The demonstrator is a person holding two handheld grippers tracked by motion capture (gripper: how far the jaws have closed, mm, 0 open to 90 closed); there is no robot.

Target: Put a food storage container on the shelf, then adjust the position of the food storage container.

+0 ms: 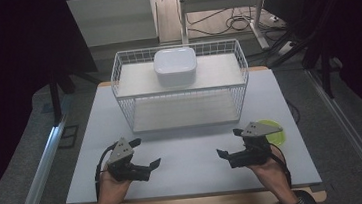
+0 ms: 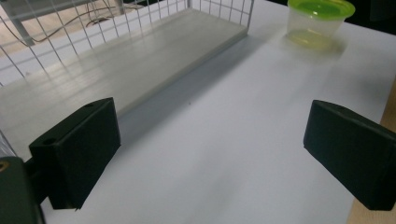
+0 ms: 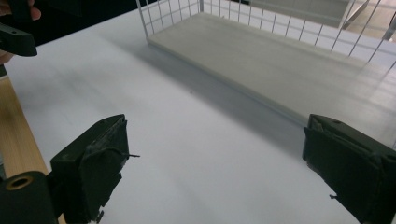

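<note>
The two-tier wire rack [image 1: 180, 87] is serving as the landmark. The left gripper [image 1: 144, 158] and the right gripper [image 1: 230, 142] are hovering over the white table [image 1: 189, 151] in front of the rack, jaws standing wide and holding nothing. A white square dish [image 1: 175, 66] is sitting on the rack's upper shelf; a green-lidded clear container [image 2: 320, 21] is standing off the rack's front right corner. Judged as a ready pose, no step is under way; any next move is calling for a reach toward one item.
</note>
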